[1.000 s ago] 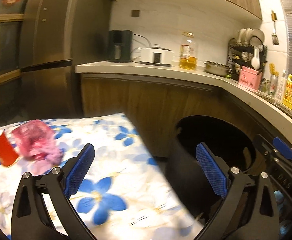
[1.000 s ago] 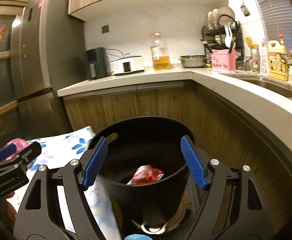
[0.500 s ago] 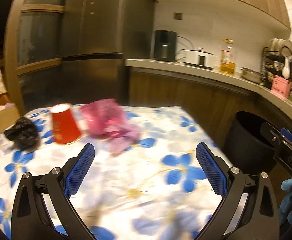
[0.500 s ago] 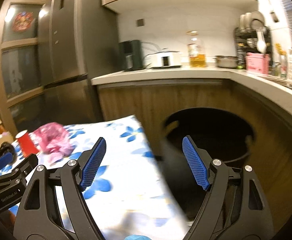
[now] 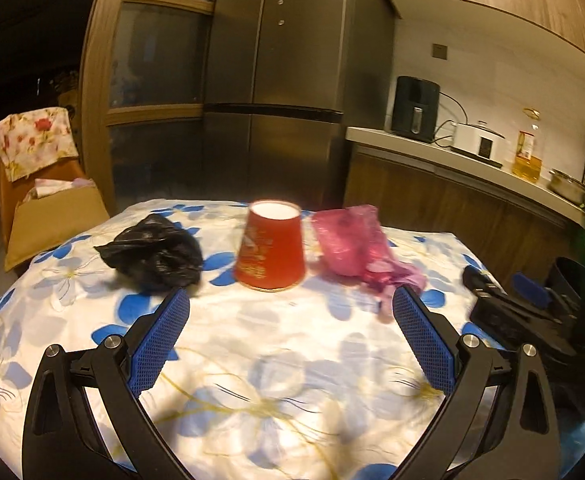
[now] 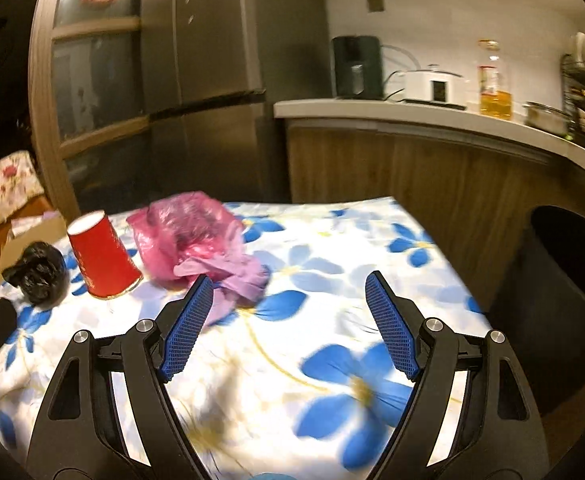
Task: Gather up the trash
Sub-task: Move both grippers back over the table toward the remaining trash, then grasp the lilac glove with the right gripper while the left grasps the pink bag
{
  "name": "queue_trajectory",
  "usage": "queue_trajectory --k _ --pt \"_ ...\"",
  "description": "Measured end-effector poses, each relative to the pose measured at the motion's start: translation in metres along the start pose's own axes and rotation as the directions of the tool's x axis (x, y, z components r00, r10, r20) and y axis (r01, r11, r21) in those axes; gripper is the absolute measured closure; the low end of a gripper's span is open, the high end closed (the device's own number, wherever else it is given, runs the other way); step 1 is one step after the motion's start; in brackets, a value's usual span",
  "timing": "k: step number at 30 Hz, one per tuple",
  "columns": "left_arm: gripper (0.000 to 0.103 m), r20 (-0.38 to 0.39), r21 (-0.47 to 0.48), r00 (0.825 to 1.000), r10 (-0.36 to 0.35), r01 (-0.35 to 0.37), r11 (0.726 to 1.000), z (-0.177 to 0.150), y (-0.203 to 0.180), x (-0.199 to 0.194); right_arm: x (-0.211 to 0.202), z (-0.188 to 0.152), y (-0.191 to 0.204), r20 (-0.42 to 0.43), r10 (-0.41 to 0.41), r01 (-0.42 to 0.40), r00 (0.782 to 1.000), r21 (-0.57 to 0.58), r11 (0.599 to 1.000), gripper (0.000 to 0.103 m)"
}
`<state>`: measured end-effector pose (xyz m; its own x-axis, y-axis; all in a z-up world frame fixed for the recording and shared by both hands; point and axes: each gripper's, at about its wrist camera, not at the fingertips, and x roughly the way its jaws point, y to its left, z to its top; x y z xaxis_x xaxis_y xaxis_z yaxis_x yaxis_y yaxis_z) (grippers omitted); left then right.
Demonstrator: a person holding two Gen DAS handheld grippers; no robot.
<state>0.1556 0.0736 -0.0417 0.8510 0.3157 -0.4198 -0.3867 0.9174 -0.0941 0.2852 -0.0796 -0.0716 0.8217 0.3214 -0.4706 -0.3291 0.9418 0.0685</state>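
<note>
On the flowered tablecloth (image 5: 276, 364) (image 6: 332, 264) stand an upside-down red paper cup (image 5: 270, 251) (image 6: 102, 258), a crumpled black plastic bag (image 5: 152, 254) (image 6: 38, 272) to its left, and a pink plastic bag (image 5: 352, 246) (image 6: 190, 232) to its right. My left gripper (image 5: 290, 310) hovers open just short of the cup, nothing between its blue pads. My right gripper (image 6: 290, 294) is open too, its left finger (image 6: 188, 322) next to the pink bag's purple end. In the left wrist view the right gripper (image 5: 532, 308) shows at the right edge.
A black trash bin (image 6: 564, 300) (image 5: 564, 272) stands on the floor right of the table, under the curved counter (image 6: 432, 120). A dark fridge (image 5: 276, 80) rises behind the table. A cardboard box (image 5: 52, 220) and a cloth-covered chair (image 5: 32, 140) stand at the left.
Both grippers swung left, away from the black bin and over the table. The cup and bags moved from the left edge toward the middle of each view and look nearer. Both stayed open.
</note>
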Motion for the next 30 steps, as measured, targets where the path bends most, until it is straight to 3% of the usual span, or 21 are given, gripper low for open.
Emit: queue_trajectory --k 5,11,16,21,30 --pt "0.006 0.002 0.001 1.000 0.002 -0.002 1.000 0.005 0.007 0.008 0.034 0.007 0.013 -0.056 0.021 -0.021 0.998 -0.011 1.000 0.034" --pt "0.006 0.013 0.008 1.000 -0.013 0.013 1.000 0.009 0.008 0.016 0.068 0.004 0.019 -0.151 0.018 -0.022 0.988 -0.027 0.999 0.053" --pt "0.006 0.004 0.007 1.000 -0.021 0.021 1.000 0.008 0.005 0.021 0.079 -0.001 0.014 -0.196 0.053 -0.053 0.979 0.001 0.999 0.082" --pt "0.006 -0.003 0.016 0.999 -0.039 0.039 0.999 0.008 -0.003 0.023 0.068 0.001 0.004 -0.158 0.080 -0.072 0.984 0.052 0.996 0.091" --pt "0.006 -0.014 0.078 0.991 -0.133 0.134 0.988 0.020 -0.055 0.051 0.012 -0.002 -0.036 -0.032 -0.018 0.022 0.999 0.132 0.991 0.091"
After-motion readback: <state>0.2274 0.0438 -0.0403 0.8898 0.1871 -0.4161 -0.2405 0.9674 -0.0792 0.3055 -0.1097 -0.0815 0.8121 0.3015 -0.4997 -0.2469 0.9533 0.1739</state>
